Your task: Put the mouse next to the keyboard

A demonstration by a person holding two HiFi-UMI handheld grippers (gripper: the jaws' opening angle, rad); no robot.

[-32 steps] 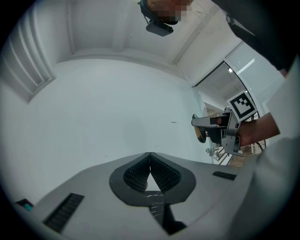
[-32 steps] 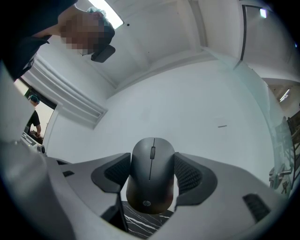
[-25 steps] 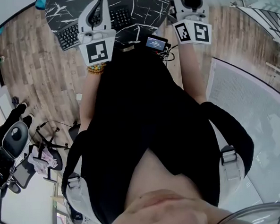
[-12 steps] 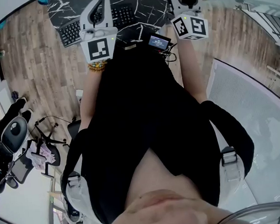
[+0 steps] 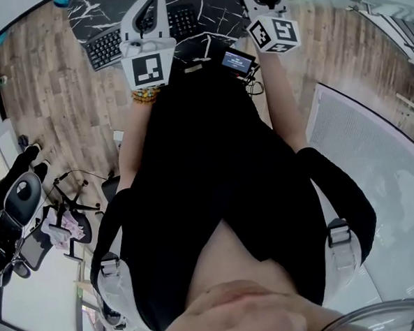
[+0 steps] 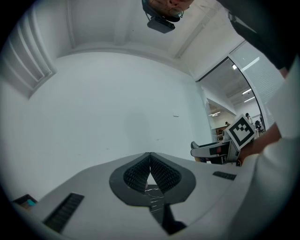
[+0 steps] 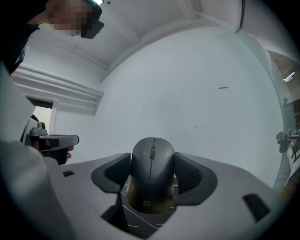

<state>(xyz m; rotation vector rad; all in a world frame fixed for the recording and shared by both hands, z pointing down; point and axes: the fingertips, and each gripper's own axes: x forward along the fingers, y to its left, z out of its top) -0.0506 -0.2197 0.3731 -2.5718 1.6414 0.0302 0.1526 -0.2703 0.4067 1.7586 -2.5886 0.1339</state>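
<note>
Grips mouse (image 7: 151,171) clenched in right gripper (image 7: 152,164) over table (image 5: 215,7), right of keyboard (image 5: 105,47), left gripper (image 6: 150,161) pinched empty; seemingly midway, with placing beside keyboard left.

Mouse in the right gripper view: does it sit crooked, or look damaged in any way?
Nothing stands out. The mouse sits straight in the right gripper, clamped at both sides and pointing forward along the jaws. No damage shows on its shell.
</note>
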